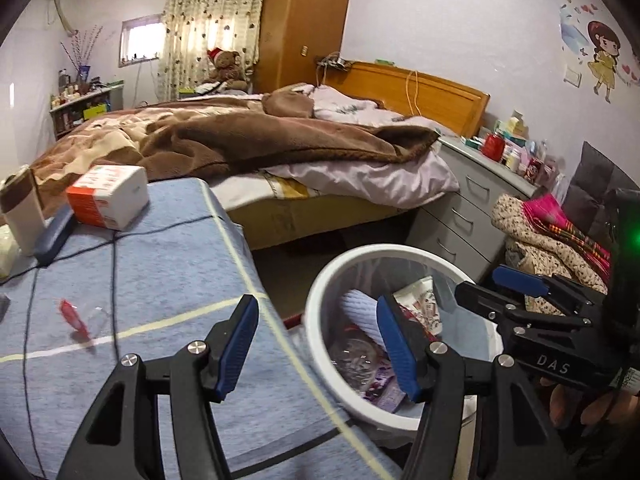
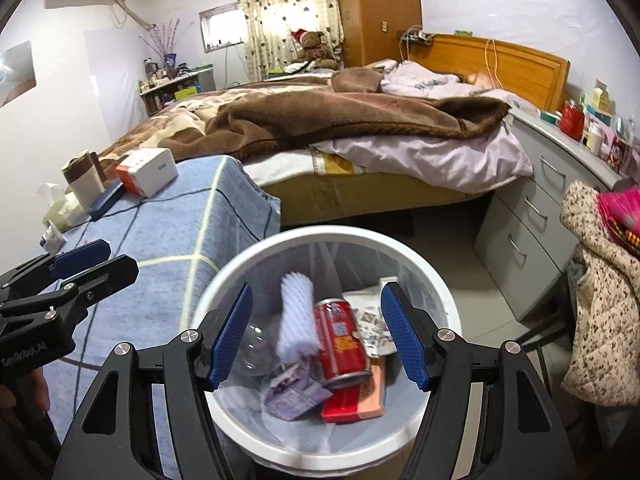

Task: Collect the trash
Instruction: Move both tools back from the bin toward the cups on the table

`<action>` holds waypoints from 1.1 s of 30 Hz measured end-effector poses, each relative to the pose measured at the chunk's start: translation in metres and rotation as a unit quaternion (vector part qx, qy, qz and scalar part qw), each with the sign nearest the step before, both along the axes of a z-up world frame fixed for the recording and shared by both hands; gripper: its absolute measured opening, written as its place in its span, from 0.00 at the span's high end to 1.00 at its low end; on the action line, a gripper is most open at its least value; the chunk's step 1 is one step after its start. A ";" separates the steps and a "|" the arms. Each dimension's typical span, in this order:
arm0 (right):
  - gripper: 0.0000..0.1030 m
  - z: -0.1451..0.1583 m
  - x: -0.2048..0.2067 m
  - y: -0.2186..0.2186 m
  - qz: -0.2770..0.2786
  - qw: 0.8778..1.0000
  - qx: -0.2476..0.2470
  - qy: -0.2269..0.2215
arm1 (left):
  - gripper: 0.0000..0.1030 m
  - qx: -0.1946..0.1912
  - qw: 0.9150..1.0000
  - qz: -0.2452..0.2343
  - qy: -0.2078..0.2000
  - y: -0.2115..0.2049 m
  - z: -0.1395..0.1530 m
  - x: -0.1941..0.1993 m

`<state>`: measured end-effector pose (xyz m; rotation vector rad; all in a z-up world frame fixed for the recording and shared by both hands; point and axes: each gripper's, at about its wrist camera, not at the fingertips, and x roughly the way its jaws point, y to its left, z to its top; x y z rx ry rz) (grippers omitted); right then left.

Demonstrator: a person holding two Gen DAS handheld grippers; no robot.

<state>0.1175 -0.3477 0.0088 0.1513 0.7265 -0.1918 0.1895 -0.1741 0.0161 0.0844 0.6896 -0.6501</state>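
A white trash bin (image 2: 432, 280) with a clear liner stands on the floor beside the blue-covered table (image 2: 168, 264). In it lie a red can (image 2: 340, 344), a white foam sleeve (image 2: 296, 320), a clear plastic cup (image 2: 256, 348), purple wrappers (image 2: 292, 396) and a red packet (image 2: 344, 404). My right gripper (image 2: 316, 340) is open and empty directly above the bin. My left gripper (image 1: 318, 350) is open and empty over the table edge and the bin's rim (image 1: 316, 304). A red wrapper (image 1: 74, 318) with a clear plastic piece (image 1: 98, 316) lies on the table.
On the table are an orange-white tissue pack (image 1: 108, 196), a white-brown cup (image 1: 22, 212), a dark blue case (image 1: 54, 236) and black cables (image 1: 114, 280). A bed (image 1: 260, 140) is behind. Grey drawers (image 1: 464, 216) and a clothes-covered chair (image 1: 552, 240) stand right.
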 end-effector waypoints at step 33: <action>0.34 -0.014 0.091 0.141 0.153 0.986 0.065 0.017 | 0.37 0.007 0.979 0.203 -0.017 0.212 0.004 0.080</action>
